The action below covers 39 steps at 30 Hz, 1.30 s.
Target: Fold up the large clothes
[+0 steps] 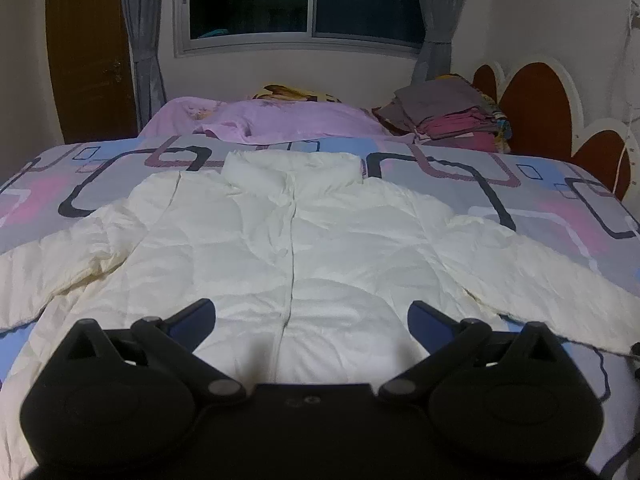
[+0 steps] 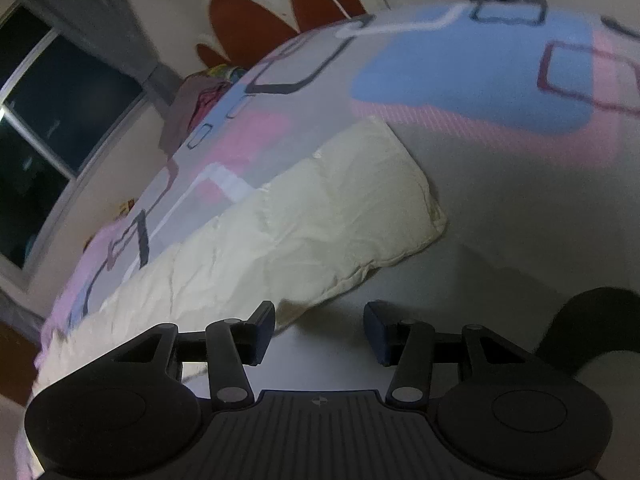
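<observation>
A cream-white puffer jacket point(image 1: 296, 240) lies flat and face up on the patterned bedspread point(image 1: 560, 208), collar at the far side and both sleeves spread outward. My left gripper point(image 1: 310, 312) hovers over the jacket's lower front near the button line, jaws wide open with nothing between them. In the right wrist view, tilted, one sleeve point(image 2: 320, 220) of the jacket runs across the bedspread point(image 2: 472, 72) and ends in a cuff point(image 2: 416, 220). My right gripper point(image 2: 320, 320) is at the sleeve's near edge, partly open. Its left finger point(image 2: 262, 328) is beside the fabric, and the gap holds no cloth.
A stack of folded clothes point(image 1: 448, 116) and a pink blanket point(image 1: 272, 120) lie at the far side of the bed. A red and white headboard point(image 1: 536, 108) stands at the right. A window point(image 1: 304, 0), grey curtains point(image 1: 144, 60) and a wooden door point(image 1: 88, 48) are behind.
</observation>
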### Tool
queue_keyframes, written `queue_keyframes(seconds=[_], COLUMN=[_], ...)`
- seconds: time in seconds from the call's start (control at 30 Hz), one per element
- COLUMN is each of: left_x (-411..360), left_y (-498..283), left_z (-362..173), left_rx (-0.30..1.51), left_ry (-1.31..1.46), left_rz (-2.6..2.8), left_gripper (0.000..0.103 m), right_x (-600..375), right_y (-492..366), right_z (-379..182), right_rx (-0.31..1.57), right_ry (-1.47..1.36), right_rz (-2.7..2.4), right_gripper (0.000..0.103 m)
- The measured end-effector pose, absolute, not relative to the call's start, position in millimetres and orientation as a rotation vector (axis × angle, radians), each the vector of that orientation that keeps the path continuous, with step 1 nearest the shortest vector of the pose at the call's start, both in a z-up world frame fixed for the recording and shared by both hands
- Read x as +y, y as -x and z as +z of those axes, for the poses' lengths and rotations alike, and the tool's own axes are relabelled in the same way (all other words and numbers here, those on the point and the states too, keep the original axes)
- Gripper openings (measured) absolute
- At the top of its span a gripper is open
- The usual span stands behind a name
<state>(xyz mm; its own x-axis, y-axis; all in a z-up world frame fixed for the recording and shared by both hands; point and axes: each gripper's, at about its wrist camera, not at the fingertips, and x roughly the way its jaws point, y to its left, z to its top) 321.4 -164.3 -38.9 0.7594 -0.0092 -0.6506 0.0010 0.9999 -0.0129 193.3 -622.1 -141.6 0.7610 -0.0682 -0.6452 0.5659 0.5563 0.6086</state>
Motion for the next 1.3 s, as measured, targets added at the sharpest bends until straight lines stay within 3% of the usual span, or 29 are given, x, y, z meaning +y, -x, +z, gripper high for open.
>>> queue_keyframes(seconds=[0.27, 0.3, 0.37, 0.4, 0.63, 0.9, 1.3], left_x=[-148.8, -143.9, -132.7, -126.4, -87.2, -35.0, 25.0], left_y=[-336.2, -337.2, -338.0, -338.4, -352.6, -362.2, -364.4], left_z=[-45.8, -45.4, -44.7, -44.9, -55.4, -60.6, -68.1], left_rx=[0.746, 0.748, 0.746, 0.746, 0.762, 0.769, 0.781], left_ry=[-0.01, -0.005, 0.001, 0.0, -0.016, 0.058, 0.143], left_rz=[0.093, 0.1, 0.105, 0.105, 0.149, 0.138, 0.112], left_gripper=[0.103, 0.103, 0.103, 0.102, 0.101, 0.101, 0.098], right_x=[-632.1, -629.4, -622.0, -619.4, -574.4, -434.5, -197.1], right_y=[-197.3, -201.9, -211.5, -213.8, -238.1, -311.7, -374.6], right_z=[-141.1, -138.2, -132.8, -127.4, -66.7, -13.1, -66.8], right_rx=[0.556, 0.567, 0.592, 0.588, 0.485, 0.456, 0.662], right_ry=[-0.955, -0.922, -0.856, -0.833, -0.656, -0.37, -0.146], right_rz=[-0.471, -0.484, -0.504, -0.508, -0.418, -0.122, 0.345], right_gripper=[0.048, 0.043, 0.024, 0.021, 0.02, 0.015, 0.013])
